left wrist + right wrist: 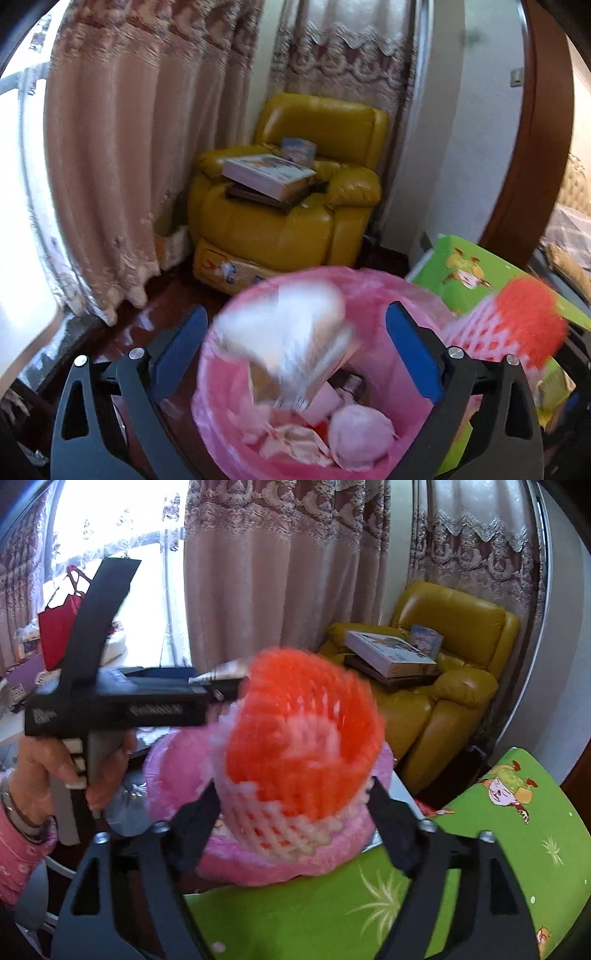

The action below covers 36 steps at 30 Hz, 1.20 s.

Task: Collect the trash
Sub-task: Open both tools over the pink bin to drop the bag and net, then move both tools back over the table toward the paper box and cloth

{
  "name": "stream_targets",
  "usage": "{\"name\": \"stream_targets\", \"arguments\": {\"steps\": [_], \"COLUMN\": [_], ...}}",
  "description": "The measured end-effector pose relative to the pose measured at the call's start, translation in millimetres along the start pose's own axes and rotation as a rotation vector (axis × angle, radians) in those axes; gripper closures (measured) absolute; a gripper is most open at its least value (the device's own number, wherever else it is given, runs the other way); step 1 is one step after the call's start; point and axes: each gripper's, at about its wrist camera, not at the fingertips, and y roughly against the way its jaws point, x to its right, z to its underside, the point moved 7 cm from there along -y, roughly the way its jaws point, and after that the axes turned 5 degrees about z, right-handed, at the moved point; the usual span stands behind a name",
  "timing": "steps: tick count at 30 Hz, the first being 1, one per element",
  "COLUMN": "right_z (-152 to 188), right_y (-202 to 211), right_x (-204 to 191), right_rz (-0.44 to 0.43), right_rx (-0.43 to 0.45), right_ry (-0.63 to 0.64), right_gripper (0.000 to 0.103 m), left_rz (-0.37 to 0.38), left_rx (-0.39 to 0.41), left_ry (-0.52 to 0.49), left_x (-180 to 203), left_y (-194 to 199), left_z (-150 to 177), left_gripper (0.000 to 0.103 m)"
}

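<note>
Gaping left claw [295, 354] over pink-lined bin [369, 291]; foam net [299, 753] between spread right claw [295, 805], person's hand [74, 764] right-view only.

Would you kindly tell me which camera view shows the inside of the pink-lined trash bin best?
The left wrist view: it looks down into the pink-lined trash bin, showing crumpled paper inside. The right wrist view shows only its outer rim, with the foam fruit net in front hiding the opening.
</note>
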Motion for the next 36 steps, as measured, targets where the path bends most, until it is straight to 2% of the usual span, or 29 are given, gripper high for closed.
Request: {"name": "stream_targets", "arguments": {"steps": [6, 9, 12, 17, 21, 23, 25, 29, 34, 36], "right_z": [18.1, 34.6, 58.9, 110.6, 163.2, 192.0, 219.9, 260.2, 281.6, 289.0], "right_y": [29.8, 62.9, 108.2, 173.8, 213.9, 237.1, 258.5, 288.3, 311.1, 317.5], "right_x": [24.5, 42.0, 64.6, 109.1, 156.5, 189.0, 217.9, 251.7, 272.5, 280.3], "right_rz": [0.004, 0.047, 0.094, 0.204, 0.325, 0.386, 0.443, 0.51, 0.549, 0.56], "right_rx": [0.027, 0.046, 0.076, 0.091, 0.05, 0.03, 0.021, 0.02, 0.033, 0.028], "right_ry": [-0.057, -0.087, -0.116, -0.182, -0.24, -0.31, -0.388, -0.479, -0.536, -0.552], "right_gripper": [0.017, 0.017, 0.017, 0.017, 0.017, 0.017, 0.017, 0.017, 0.017, 0.017], "left_rz": [-0.029, -0.048, -0.008, 0.144, 0.253, 0.283, 0.306, 0.347, 0.353, 0.317], "left_rx": [0.007, 0.026, 0.035, -0.005, -0.026, -0.039, -0.047, -0.077, -0.107, -0.102], "left_ry": [-0.038, -0.045, -0.022, -0.012, -0.081, -0.132, -0.176, -0.239, -0.277, -0.298], "left_x": [5.3, 15.8, 41.8, 126.4, 210.9, 246.8, 282.7, 338.5, 389.2, 396.0], "left_y": [12.9, 27.7, 40.8, 46.8, 51.5, 53.2, 56.0, 55.5, 58.1, 61.7], "left_z": [3.0, 11.9, 25.0, 56.3, 81.3, 94.8, 108.8, 132.5, 154.1, 159.1], "left_gripper": [0.011, 0.008, 0.007, 0.007, 0.007, 0.007, 0.007, 0.007, 0.007, 0.007]}}
